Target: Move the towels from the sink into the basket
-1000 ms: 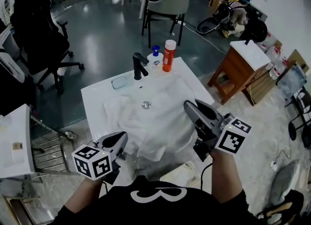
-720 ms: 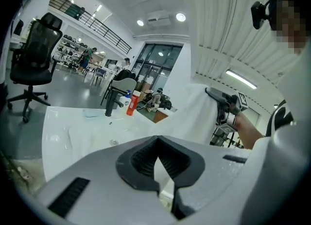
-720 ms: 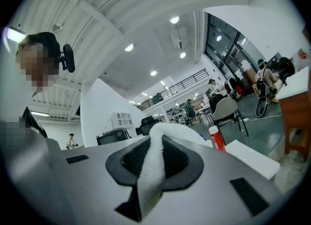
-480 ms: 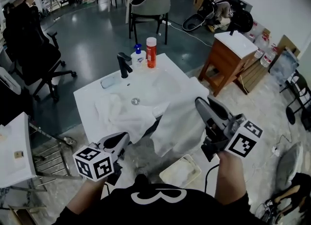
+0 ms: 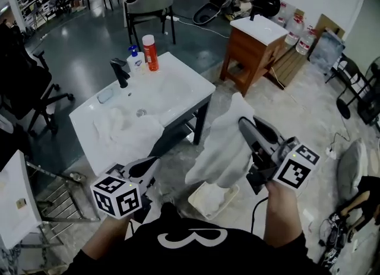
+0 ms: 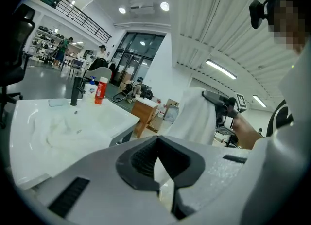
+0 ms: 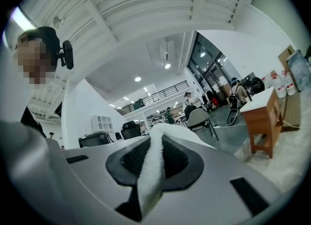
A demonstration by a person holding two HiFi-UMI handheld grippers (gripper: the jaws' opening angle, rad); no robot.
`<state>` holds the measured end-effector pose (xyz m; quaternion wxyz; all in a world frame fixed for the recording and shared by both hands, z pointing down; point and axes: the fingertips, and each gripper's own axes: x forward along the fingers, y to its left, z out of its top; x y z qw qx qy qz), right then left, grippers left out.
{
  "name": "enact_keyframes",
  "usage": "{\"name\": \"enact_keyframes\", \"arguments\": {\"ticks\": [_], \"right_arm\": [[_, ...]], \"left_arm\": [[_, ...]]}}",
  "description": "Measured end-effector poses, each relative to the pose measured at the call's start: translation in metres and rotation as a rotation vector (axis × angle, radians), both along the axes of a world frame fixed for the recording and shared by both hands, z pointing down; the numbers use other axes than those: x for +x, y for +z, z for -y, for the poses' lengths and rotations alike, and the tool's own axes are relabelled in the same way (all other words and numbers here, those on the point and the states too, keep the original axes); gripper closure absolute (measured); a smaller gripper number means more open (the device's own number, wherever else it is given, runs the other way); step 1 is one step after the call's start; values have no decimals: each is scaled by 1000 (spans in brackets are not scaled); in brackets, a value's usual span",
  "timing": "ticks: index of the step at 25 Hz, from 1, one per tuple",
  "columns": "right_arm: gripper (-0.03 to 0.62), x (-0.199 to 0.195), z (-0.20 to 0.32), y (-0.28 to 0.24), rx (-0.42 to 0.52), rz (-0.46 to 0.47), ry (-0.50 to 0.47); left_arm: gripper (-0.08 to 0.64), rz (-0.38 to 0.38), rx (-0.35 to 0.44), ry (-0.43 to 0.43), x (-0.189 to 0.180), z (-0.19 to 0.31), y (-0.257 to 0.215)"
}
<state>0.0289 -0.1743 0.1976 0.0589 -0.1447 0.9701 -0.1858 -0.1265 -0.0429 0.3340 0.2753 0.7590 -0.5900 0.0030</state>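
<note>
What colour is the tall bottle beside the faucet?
The bottle is orange with a white cap; head view.

Legible marks: one only. A white figure resembling a "3", partly cut off, stands on the black shirt at the lower edge of the head view. The left cube and right cube, either side of the shirt, carry black-and-white square patterns and no characters. Labels on the orange bottle and blue bottle, well beyond the shirt, are too small to read.
</note>
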Motion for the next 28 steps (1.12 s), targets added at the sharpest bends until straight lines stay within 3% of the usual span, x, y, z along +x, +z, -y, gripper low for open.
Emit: {"name": "enact_keyframes", "arguments": {"ticks": [7, 15, 28], "right_arm": [[526, 63, -9, 55, -90, -55, 84], [526, 102, -8, 150, -233, -159, 168], [526, 138, 0, 330, -491, -352, 298]], "left_arm": [[555, -7, -26, 108, 63, 7, 21], [555, -55, -51, 215, 116, 26, 58], [555, -97, -157, 295, 148, 49, 140]]}}
